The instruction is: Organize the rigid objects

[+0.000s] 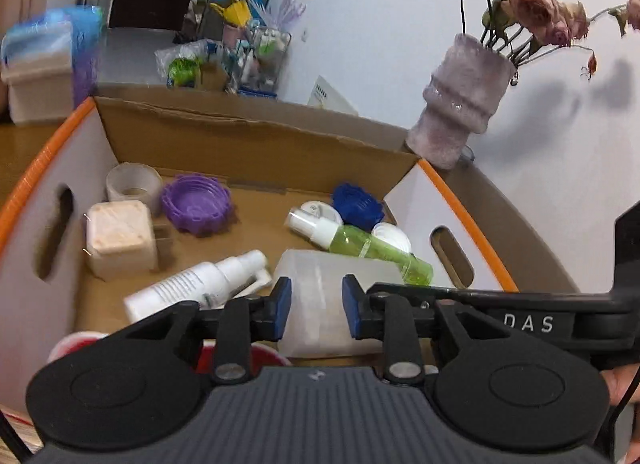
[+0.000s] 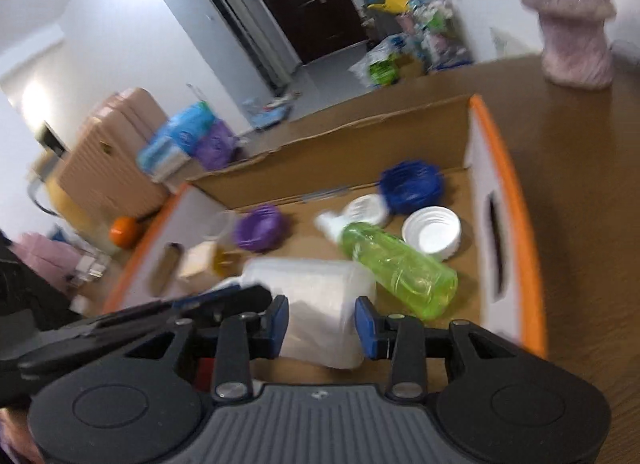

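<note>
Seemingly empty, the left hand-held gripper (image 1: 316, 306) hovers part-spread above the cardboard box (image 1: 256, 143), its pads framing the translucent container (image 1: 340, 276) lying just ahead, long axis crosswise; a white spray bottle (image 1: 196, 288) crowds its left. From the right hand-held gripper (image 2: 322, 324), likewise part-spread and empty, the container (image 2: 316, 304) sits straight ahead, green bottle (image 2: 396, 268) touching its right side, box wall beyond.

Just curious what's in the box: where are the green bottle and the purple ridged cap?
Green transparent plastic bottle (image 2: 400, 268): right wrist view, mid-body.
Purple ridged plastic cap (image 1: 196, 203): left wrist view, hollow centre.
</note>
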Action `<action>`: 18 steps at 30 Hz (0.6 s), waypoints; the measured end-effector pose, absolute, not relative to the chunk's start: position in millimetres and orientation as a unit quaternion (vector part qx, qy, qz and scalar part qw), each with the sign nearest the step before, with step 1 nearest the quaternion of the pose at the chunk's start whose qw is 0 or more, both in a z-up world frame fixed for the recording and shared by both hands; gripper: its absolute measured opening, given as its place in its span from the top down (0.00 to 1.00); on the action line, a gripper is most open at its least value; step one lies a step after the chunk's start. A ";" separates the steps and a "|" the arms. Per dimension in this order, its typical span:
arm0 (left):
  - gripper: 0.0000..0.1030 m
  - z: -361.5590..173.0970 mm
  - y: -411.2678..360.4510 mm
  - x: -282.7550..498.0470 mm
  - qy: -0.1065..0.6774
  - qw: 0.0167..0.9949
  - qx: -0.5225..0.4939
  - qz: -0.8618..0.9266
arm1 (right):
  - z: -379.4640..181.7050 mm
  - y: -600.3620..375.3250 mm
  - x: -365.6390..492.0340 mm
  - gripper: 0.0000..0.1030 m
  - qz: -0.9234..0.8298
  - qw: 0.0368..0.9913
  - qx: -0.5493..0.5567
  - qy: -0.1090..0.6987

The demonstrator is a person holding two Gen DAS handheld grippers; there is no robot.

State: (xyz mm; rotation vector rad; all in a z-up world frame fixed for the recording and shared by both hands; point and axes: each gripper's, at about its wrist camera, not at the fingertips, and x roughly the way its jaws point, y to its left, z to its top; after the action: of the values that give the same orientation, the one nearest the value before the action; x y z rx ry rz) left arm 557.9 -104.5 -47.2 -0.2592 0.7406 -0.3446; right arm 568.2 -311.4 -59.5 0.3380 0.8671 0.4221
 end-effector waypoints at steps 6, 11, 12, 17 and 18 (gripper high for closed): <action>0.55 -42.0 -99.1 555.4 0.356 0.914 -0.116 -0.159 | -45.5 -304.8 561.0 0.50 0.189 0.898 0.092 0.386; 0.34 -12.7 -83.9 540.8 0.315 0.934 -0.097 -0.136 | -17.3 -302.5 551.9 0.32 0.173 0.921 0.054 0.345; 0.33 -7.0 -81.4 538.2 0.308 0.938 -0.091 -0.131 | -12.1 -305.2 549.2 0.30 0.170 0.925 0.048 0.337; 0.18 22.2 -62.6 510.8 0.252 0.964 -0.031 -0.081 | 20.2 -313.0 520.6 0.20 0.146 0.947 0.026 0.286; 0.17 26.7 -60.3 505.5 0.243 0.967 -0.021 -0.075 | 24.6 -313.8 514.9 0.18 0.143 0.950 0.023 0.277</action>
State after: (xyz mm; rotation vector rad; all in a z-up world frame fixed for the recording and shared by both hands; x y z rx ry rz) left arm 505.5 -60.3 26.7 -0.0435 0.4905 -0.1518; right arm 514.9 -313.8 24.6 0.0462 0.5638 0.2907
